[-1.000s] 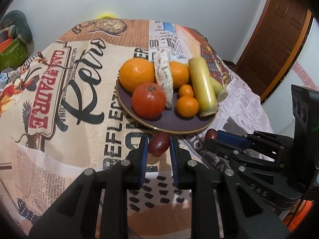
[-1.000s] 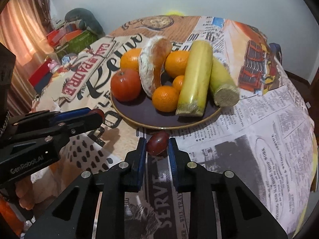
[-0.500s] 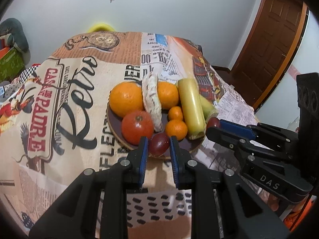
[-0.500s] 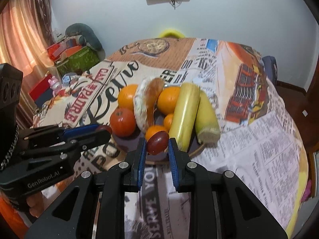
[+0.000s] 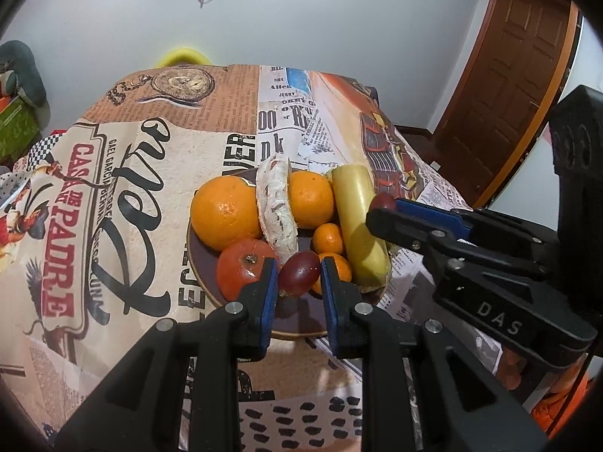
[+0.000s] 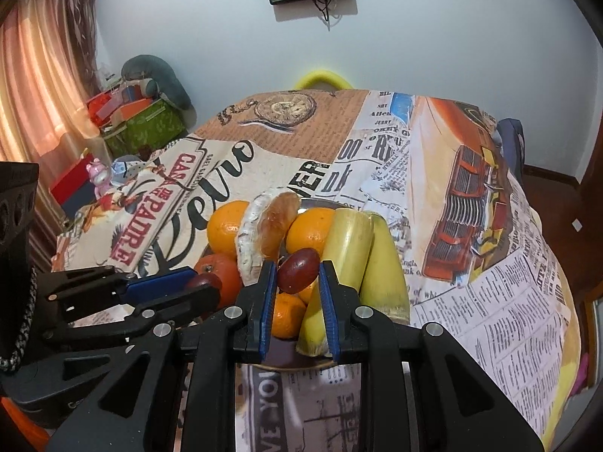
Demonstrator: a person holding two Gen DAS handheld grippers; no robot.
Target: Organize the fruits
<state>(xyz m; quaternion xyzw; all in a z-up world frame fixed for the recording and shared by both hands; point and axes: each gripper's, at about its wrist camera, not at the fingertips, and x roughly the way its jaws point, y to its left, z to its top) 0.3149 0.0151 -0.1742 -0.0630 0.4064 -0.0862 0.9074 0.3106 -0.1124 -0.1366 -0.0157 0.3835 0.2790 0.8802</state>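
Left wrist view shows left tongs [image 5: 298, 278] gripping a dark red oval grape [image 5: 299, 273] above the round purple plate [image 5: 198, 263]; right tongs [image 6: 297, 276] clamp another dark red grape [image 6: 298, 270].

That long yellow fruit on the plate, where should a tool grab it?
Grab the long yellow fruit around its middle, coming from above with the fingers across its width. It lies flat, pointing away, wedged between an orange and a second yellow piece, so its ends and sides are crowded. Both tools already hold grapes.
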